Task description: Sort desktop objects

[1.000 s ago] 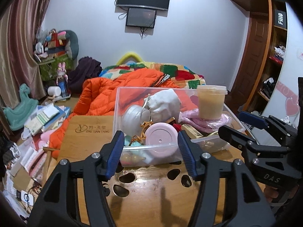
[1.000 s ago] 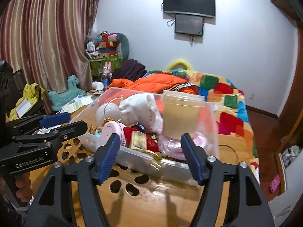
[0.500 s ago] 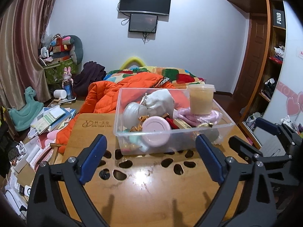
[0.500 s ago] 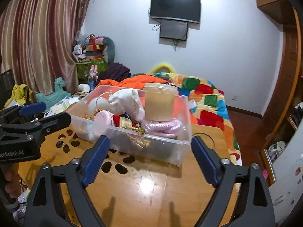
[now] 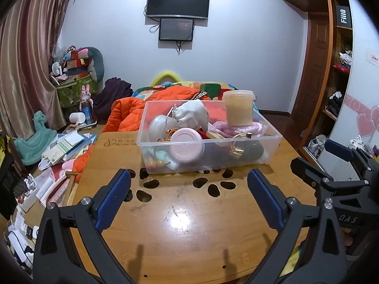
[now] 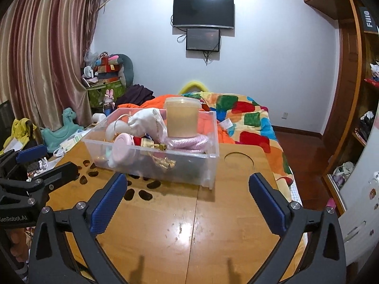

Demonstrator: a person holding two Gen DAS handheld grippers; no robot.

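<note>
Both grippers, left gripper (image 5: 189, 197) and right gripper (image 6: 185, 197), have just been opening and stand spread, nothing between them, over the wooden table (image 5: 189, 224), short of the clear storage box (image 5: 236, 158) filled with objects.

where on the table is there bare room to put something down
The near half of the wooden table is bare, between the paw-shaped cut-outs and the near edge, under both open grippers. Another free patch lies right of the clear bin, around the round recess. The bin itself is crowded, with the lidded tub standing high among its contents.
</note>
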